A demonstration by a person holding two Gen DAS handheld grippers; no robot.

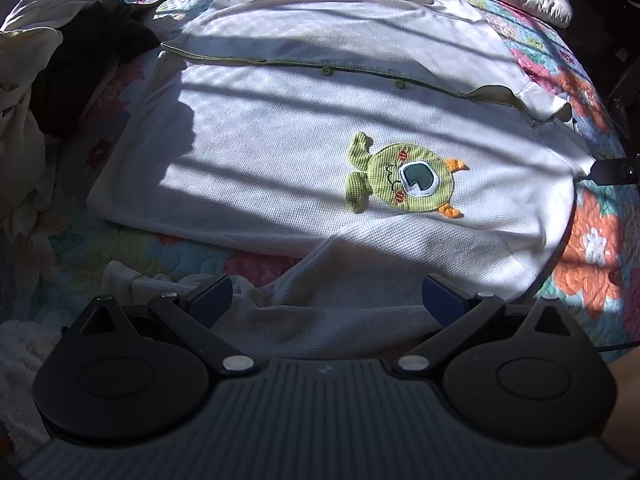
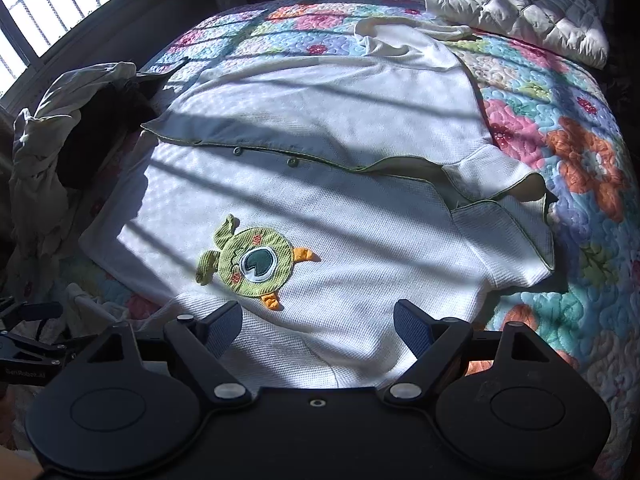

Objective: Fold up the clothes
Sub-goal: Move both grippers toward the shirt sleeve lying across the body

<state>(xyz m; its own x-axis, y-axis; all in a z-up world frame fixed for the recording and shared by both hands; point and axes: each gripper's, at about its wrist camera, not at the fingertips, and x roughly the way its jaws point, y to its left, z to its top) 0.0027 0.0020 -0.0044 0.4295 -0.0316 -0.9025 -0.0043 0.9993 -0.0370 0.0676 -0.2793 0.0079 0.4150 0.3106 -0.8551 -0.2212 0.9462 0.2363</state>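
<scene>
A white waffle-knit shirt (image 1: 280, 152) with green buttons and a green monster patch (image 1: 404, 178) lies spread flat on a floral quilt; it also shows in the right wrist view (image 2: 340, 208), patch (image 2: 252, 262) toward me. Its near sleeve (image 1: 340, 280) lies bunched toward me. My left gripper (image 1: 326, 296) is open and empty, just above that sleeve. My right gripper (image 2: 318, 324) is open and empty, over the shirt's near edge by the shoulder. The right gripper's tip (image 1: 612, 170) shows at the left view's right edge; the left gripper (image 2: 28, 344) shows at the right view's left edge.
A heap of cream and dark clothes (image 1: 60, 72) lies at the left of the bed, also in the right wrist view (image 2: 80, 132). A quilted white pillow (image 2: 516, 12) sits at the far right. The floral quilt (image 2: 580, 200) covers the bed. A window (image 2: 52, 4) is at the upper left.
</scene>
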